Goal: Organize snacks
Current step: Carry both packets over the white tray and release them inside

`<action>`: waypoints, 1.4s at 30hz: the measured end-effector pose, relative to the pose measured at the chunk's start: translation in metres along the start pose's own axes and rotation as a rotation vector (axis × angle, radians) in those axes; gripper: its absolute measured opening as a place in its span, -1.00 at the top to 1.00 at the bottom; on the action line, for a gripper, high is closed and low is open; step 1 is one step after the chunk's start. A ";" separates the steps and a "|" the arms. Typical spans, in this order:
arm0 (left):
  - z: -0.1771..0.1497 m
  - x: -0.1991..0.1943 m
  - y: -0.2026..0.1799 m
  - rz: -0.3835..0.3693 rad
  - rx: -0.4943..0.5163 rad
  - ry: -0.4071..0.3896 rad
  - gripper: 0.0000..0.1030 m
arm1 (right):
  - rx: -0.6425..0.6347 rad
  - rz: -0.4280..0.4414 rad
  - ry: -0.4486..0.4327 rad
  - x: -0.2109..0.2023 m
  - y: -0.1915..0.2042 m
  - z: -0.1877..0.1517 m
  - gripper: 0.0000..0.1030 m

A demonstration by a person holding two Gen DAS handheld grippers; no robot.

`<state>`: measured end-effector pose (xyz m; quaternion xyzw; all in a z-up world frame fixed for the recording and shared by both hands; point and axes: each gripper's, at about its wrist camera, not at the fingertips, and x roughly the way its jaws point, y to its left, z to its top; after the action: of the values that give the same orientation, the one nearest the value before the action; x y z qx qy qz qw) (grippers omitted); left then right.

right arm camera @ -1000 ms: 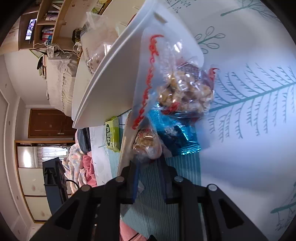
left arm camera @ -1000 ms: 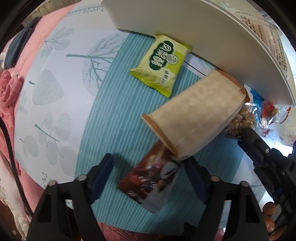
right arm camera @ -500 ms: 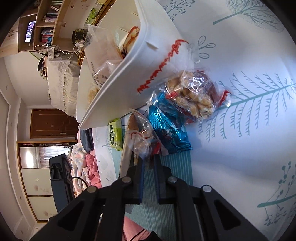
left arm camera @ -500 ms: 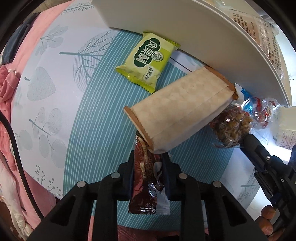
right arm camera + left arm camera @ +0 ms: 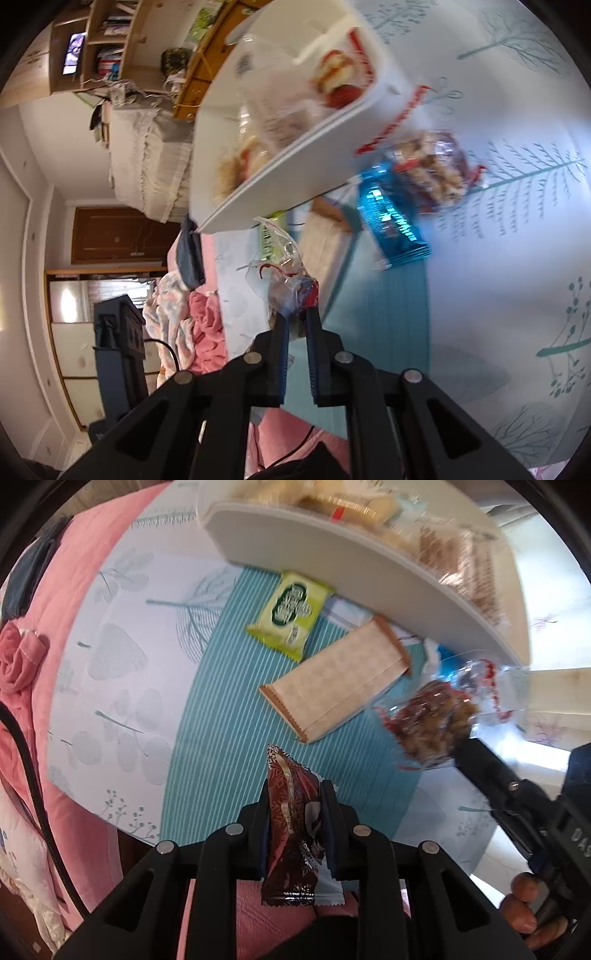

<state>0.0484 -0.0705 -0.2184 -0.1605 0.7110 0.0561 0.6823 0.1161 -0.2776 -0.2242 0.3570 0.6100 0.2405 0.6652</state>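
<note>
Lifting both catches clear of the tablecloth (image 5: 122, 635) now. A sec ago my left gripper (image 5: 293, 794) was spread around the dark red packet (image 5: 295, 812); now its fingers are pinching it, and it's standing up off the striped mat. My right gripper (image 5: 295, 321) is pressed together on the neck of the clear nut bag (image 5: 284, 273), also airborne w/ the white bin (image 5: 332, 554) coming closer. Means two snacks are ready to drop in. Green packet (image 5: 291, 616), tan checkered pouch (image 5: 336, 683), blue packet (image 5: 391, 218) & another clear bag (image 5: 432, 170) are lying beside the bin, waiting. Green one is showing large characters, prob. Chinese; motion blur is making them unreadable. Red packet's gold strip text is too small.
</note>
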 end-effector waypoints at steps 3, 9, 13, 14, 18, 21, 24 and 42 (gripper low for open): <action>0.004 -0.025 0.000 -0.007 0.013 -0.036 0.60 | -0.021 0.031 -0.001 -0.002 0.013 -0.002 0.83; 0.020 -0.075 0.009 0.009 0.031 -0.131 0.60 | -0.093 0.072 -0.023 -0.008 0.047 0.003 0.83; 0.038 -0.095 0.005 0.018 0.049 -0.178 0.60 | -0.157 0.094 -0.059 -0.014 0.073 0.011 0.83; 0.045 -0.098 0.004 0.022 0.058 -0.189 0.60 | -0.167 0.096 -0.067 -0.015 0.078 0.014 0.83; 0.067 -0.112 -0.003 0.040 0.108 -0.213 0.60 | -0.214 0.098 -0.113 -0.017 0.098 0.024 0.83; 0.089 -0.114 -0.008 0.038 0.144 -0.213 0.60 | -0.248 0.081 -0.159 -0.021 0.110 0.033 0.83; 0.109 -0.115 -0.015 0.036 0.178 -0.214 0.60 | -0.268 0.055 -0.202 -0.026 0.117 0.038 0.83; 0.179 -0.082 -0.052 0.014 0.350 -0.180 0.02 | -0.244 -0.230 -0.371 -0.020 0.112 0.074 0.73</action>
<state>0.2357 -0.0535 -0.1412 -0.0288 0.6472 -0.0493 0.7602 0.1990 -0.2354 -0.1252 0.2403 0.4806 0.1655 0.8270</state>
